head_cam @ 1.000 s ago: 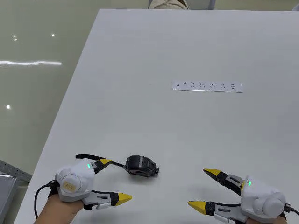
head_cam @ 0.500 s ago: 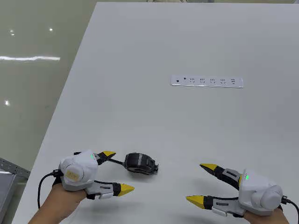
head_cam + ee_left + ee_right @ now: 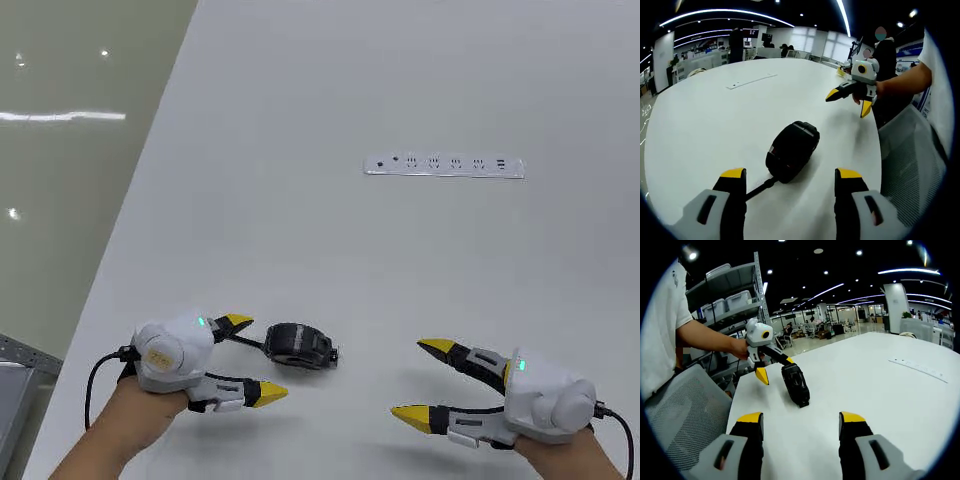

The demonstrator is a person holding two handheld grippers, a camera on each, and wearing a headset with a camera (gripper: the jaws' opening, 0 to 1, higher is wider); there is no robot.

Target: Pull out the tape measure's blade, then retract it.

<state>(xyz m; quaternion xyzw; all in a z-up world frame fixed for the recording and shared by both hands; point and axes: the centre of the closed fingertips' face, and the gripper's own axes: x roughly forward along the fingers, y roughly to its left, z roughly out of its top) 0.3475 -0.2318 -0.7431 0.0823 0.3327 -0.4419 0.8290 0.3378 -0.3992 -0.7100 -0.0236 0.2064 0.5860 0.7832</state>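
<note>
A wide white table took up most of the head view, with a glossy greenish floor along its left edge, and a flat white power strip lay far up the tabletop, well apart from everything else. Near the front edge sat a small black tape measure with a rounded case, resting on the table with a thin black strap trailing from its left end. The left gripper, white-bodied with yellow-tipped black jaws, was held just left of the tape measure with its jaws spread wide and clasping nothing; the strap ran back toward the gap between them, and the farther jaw tip lay just beside it. In the left gripper view the case lay straight ahead of the two yellow tips, its near end about level with them, touching neither. The right gripper, of the same build, hovered well to the right of the tape measure, jaws likewise parted and empty, pointing left toward it. The right gripper view showed a grey mesh chair back at the table's edge and a metal shelving rack with pale bins behind the person's arm, in a large office under ceiling lights
</note>
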